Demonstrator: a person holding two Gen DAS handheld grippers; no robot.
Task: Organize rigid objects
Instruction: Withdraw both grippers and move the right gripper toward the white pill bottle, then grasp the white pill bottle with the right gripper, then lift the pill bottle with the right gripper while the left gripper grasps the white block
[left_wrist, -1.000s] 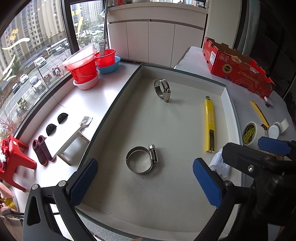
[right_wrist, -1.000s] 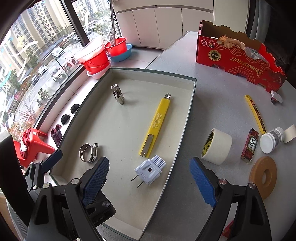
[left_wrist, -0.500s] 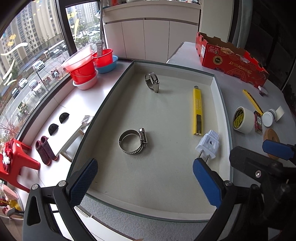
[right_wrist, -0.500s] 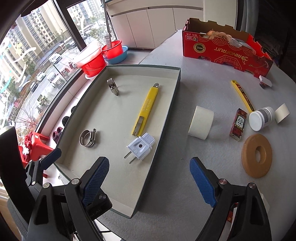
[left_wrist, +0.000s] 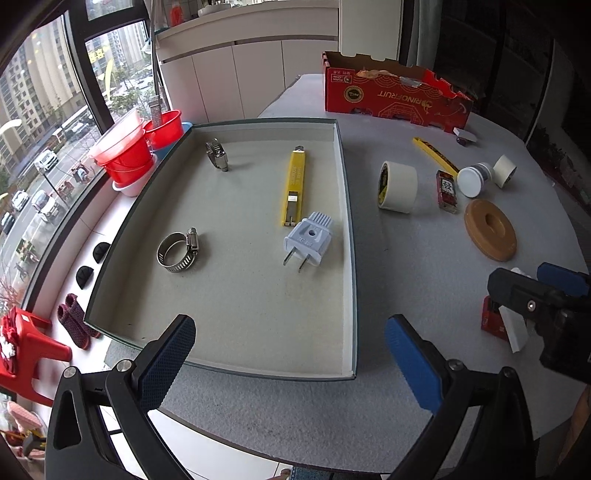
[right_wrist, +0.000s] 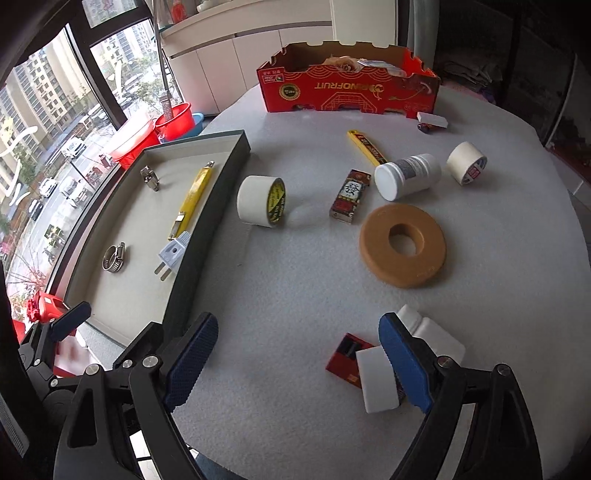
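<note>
Both sets of jaws spread wide and empty: left gripper (left_wrist: 291, 356) low in frame before the tray (left_wrist: 347, 236) holding white plug (left_wrist: 307, 242), right gripper (right_wrist: 297, 360) at bottom centre, near tape roll (right_wrist: 261, 200) mid-frame.

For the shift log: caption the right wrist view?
Open right gripper over felt table; tray holds plug, cutter.

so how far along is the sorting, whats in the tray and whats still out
Done: the tray holds two hose clamps, a yellow utility knife and a white plug. In hand: nothing; the left gripper and right gripper are open. Left on the table: tape rolls, the tan ring, a white bottle and small boxes.
</note>
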